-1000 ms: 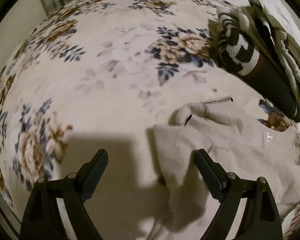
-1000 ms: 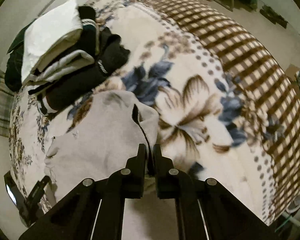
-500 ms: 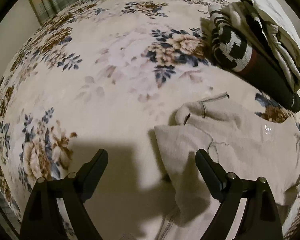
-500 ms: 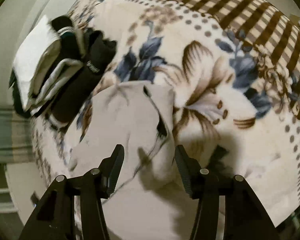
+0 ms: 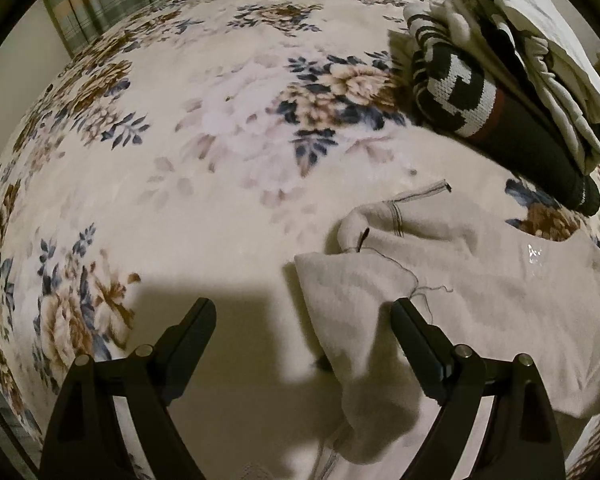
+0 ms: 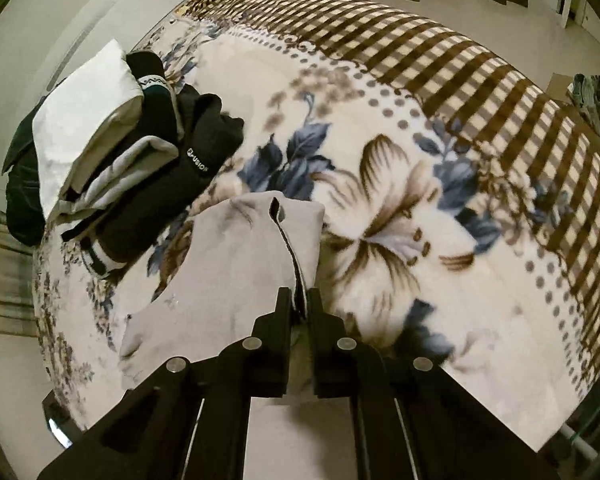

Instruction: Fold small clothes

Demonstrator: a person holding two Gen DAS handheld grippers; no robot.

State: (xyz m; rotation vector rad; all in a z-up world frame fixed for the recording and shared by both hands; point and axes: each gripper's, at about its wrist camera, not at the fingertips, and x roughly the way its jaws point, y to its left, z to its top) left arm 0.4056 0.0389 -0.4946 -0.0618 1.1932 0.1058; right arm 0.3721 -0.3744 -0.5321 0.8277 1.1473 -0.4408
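Where the floral blanket covers the bed, its flower print gives way to a brown checked border along the far edge in the right wrist view. A stack of folded clothes, dark and white pieces, sits on the blanket just beyond the beige garment; the two look close but apart. The beige garment lies partly folded on the blanket, one corner doubled over, a loose thread trailing near the fold. Left gripper: fingers spread wide, hovering above the garment's near corner, nothing between them. Right gripper: fingers pressed together, pinching the dark-stitched edge of the beige garment, which rises slightly toward the tips.
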